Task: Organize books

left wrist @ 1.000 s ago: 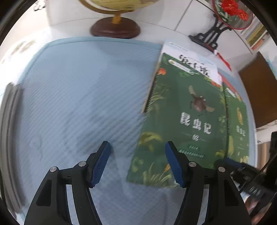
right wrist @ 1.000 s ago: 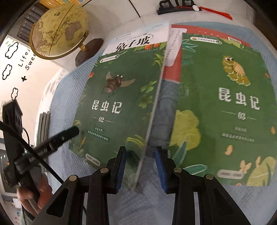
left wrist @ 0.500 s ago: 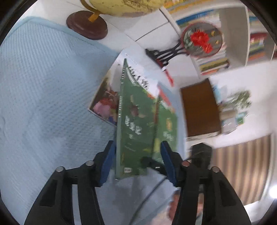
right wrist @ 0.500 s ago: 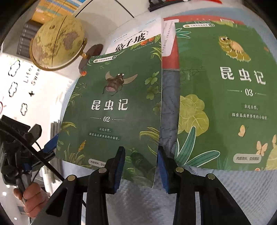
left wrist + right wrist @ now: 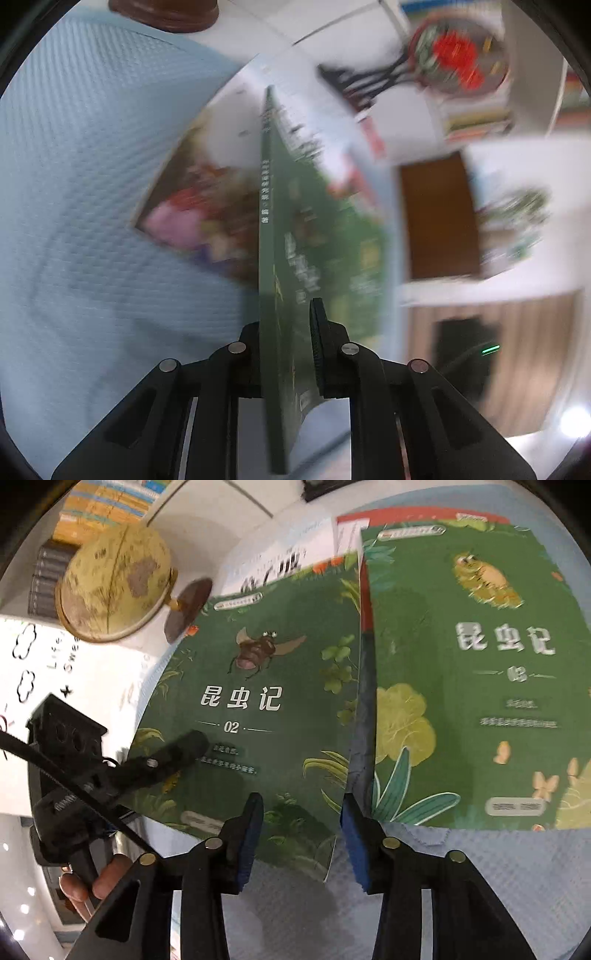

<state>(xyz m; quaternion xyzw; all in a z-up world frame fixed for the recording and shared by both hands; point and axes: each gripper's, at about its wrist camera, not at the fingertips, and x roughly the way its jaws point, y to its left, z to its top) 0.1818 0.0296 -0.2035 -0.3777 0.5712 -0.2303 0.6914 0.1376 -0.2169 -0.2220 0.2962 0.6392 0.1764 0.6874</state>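
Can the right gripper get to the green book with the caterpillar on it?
Probably yes. The right gripper has just been opening and nothing is between its pads. The caterpillar book lies flat just beside it, with its near edge uncovered. The beetle book, clamped by the left gripper, lies to the other side.

The pale blue table cloth [image 5: 92,177] is woven, with a raised, quilted-looking texture and a matt face. The green paperback with the beetle [image 5: 258,686] has a smooth paper cover with a slight sheen; the green paperback with the caterpillar [image 5: 472,657] looks alike, though blur hides its finish. The yellowed globe [image 5: 114,579] is glossy, on a dark polished wooden base [image 5: 186,609]. The black plastic right gripper [image 5: 301,834] has matt arms, small metal pins, and blue rubbery pads [image 5: 251,834].
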